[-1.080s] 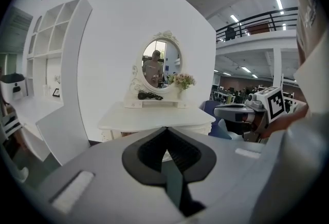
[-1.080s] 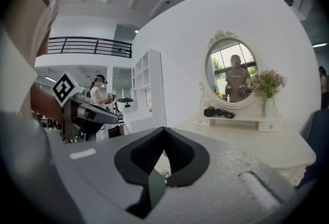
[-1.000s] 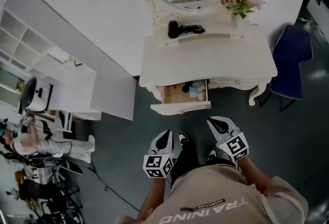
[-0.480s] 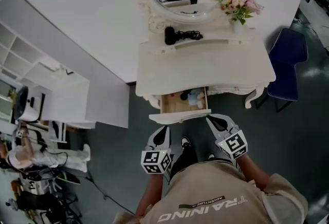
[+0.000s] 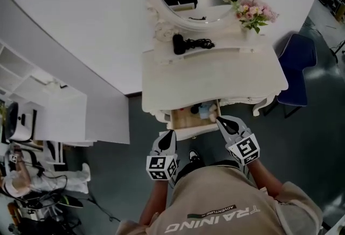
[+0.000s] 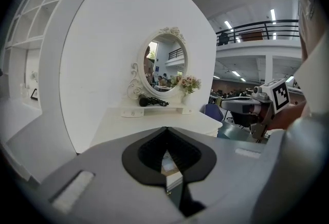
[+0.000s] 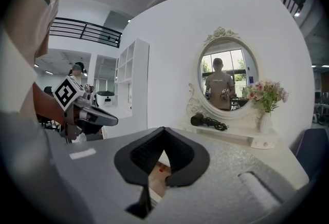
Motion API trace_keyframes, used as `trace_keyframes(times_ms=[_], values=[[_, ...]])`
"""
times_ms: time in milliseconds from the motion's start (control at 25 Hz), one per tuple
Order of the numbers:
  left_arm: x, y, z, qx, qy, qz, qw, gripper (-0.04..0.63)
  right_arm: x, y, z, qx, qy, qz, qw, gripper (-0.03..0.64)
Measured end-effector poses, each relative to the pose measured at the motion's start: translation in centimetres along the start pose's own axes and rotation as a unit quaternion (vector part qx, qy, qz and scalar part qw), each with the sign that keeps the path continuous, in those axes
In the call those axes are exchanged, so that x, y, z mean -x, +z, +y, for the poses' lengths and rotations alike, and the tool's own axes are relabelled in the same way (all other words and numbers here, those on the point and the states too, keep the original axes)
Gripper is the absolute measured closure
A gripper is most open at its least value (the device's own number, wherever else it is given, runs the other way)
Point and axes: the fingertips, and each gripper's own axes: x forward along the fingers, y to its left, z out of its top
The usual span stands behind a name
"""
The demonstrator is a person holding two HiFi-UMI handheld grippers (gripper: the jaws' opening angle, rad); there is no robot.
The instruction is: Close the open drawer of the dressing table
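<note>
dressing table [image 5: 215,75] drawer [image 5: 187,116] stands open just ahead of right hand-held gripper [image 5: 220,119].

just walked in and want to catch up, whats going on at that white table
A person stands at a white dressing table with a gripper in each hand. Its drawer is pulled out, with small items inside. The left gripper and right gripper are both shut and empty, tips close to the drawer's front. Contact can't be told; the drawer is not yet closed.
</note>
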Motion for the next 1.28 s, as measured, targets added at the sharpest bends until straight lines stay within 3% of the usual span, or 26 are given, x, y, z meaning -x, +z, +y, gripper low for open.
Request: trace_keyframes(times_ms=[440, 600, 1040, 1280], values=[[-1.8, -0.1, 5.4, -0.005, -0.038, 0.001, 0.9993, 0.577, -4.6, 1.1, 0.4, -0.002, -0.06, 0.002, 0.998, 0.614], [-2.3, -0.8, 6.0, -0.008, -0.046, 0.01, 0.9989, 0.577, -5.3, 1.1, 1.0, 0.006, -0.06, 0.013, 0.998, 0.614], [-3.9, -8.3, 6.6, 0.025, -0.026, 0.112, 0.993, 0.577, -5.8, -0.3, -0.2, -0.019, -0.058, 0.034, 0.998, 0.614], [-4.8, -14.2, 6.1, 0.04, -0.028, 0.203, 0.9779, 0.577, -5.4, -0.8, -1.4, -0.026, -0.049, 0.043, 0.998, 0.614]])
